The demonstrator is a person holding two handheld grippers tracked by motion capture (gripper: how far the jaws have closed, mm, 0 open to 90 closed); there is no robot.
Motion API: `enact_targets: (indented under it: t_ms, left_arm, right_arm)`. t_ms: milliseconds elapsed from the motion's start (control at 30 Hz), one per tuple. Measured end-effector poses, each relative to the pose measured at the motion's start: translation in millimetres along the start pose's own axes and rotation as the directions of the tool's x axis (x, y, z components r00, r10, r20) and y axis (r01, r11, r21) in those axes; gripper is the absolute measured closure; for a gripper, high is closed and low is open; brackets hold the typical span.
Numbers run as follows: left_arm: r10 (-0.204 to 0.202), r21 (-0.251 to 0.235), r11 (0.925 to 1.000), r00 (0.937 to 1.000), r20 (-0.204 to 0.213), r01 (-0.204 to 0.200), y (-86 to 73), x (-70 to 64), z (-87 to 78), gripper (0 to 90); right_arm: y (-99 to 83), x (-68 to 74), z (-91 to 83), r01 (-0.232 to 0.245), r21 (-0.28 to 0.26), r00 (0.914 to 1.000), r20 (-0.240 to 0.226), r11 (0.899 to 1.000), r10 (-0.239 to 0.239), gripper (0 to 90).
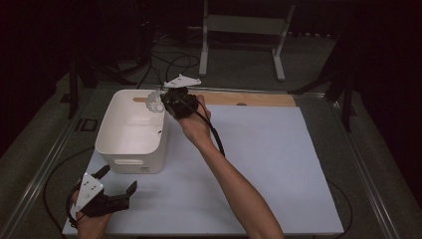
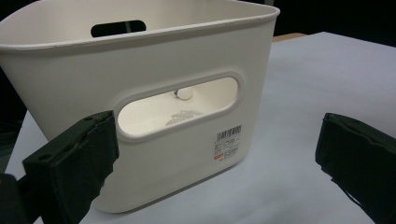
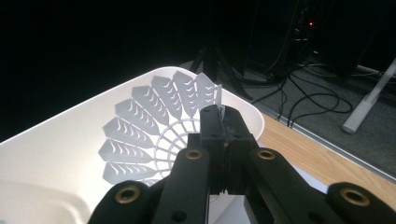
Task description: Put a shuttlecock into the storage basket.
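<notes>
A white plastic shuttlecock (image 1: 155, 102) hangs over the far right corner of the white bin (image 1: 130, 149), and my right gripper (image 1: 166, 103) is shut on the rim of its skirt. In the right gripper view the fanned skirt (image 3: 149, 126) spreads left of the closed right gripper (image 3: 223, 116), above the bin's rim (image 3: 56, 154). My left gripper (image 1: 119, 178) stands open on the mat just in front of the bin. In the left gripper view the left gripper (image 2: 217, 140) faces the bin's wall (image 2: 163, 51). Through the handle slot another shuttlecock (image 2: 183, 112) lies inside.
The bin rests at the left of a white mat (image 1: 268, 164). A wooden strip (image 1: 259, 98) runs along the mat's far edge. Beyond it are a white metal stand (image 1: 244, 30) and cables (image 1: 174, 62) on the floor.
</notes>
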State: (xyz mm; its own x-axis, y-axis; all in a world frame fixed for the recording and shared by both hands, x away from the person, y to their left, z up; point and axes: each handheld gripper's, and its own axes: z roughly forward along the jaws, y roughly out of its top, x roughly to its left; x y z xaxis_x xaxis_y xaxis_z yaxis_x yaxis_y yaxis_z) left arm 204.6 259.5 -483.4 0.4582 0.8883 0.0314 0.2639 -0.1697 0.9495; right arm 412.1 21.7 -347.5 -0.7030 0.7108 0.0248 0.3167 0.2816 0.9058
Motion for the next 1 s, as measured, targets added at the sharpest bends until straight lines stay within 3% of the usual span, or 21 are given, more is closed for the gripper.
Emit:
enact_targets:
  t_ms: [767, 1000]
  left_arm:
    - [-0.002, -0.004, 1.0, 1.0, 0.001, 0.002, -0.2, -0.4, -0.4, 0.0]
    - [-0.003, -0.006, 1.0, 1.0, 0.001, 0.003, -0.1, -0.4, -0.5, 0.0]
  right_arm:
    - [6.5, 16.0, 4.5, 0.036, 0.003, 0.9988, -0.035, 0.999, -0.035, 89.2]
    - [5.8, 18.1, 6.2, 0.032, 0.001, 0.9969, -0.071, 0.999, -0.032, 89.1]
